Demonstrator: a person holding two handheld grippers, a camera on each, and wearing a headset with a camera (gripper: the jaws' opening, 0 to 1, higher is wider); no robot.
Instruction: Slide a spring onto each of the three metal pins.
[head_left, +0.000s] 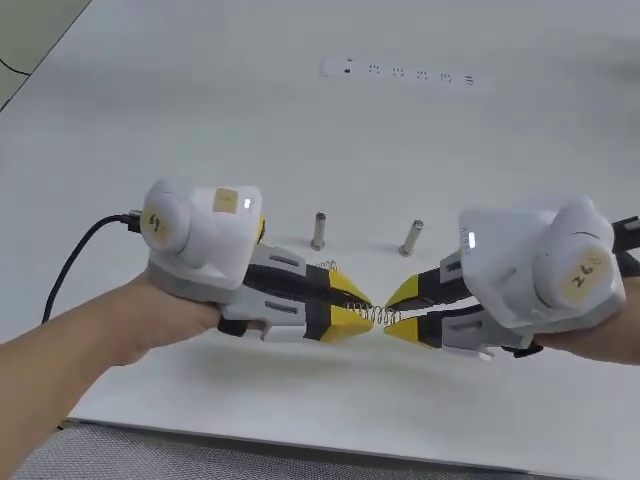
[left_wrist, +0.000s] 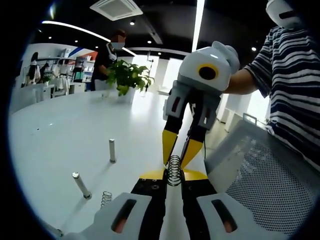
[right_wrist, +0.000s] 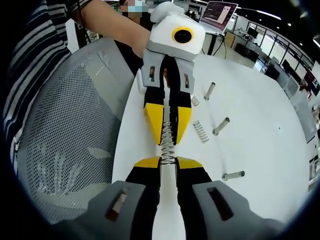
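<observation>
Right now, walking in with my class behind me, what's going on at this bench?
A person holds a gripper in each hand above a white table. The left gripper and the right gripper meet tip to tip, each shut on one end of the same spring, held in the air between them. Three metal pins stand on the table, all looking bare, with two loose springs lying among them.

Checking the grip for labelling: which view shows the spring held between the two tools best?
Right gripper view: the thin coiled metal spring runs full length, coils distinct, between the yellow tips of the left tool and the right tool. Left gripper view shows it foreshortened; head view shows a small, faint stretch between both tools.
</observation>
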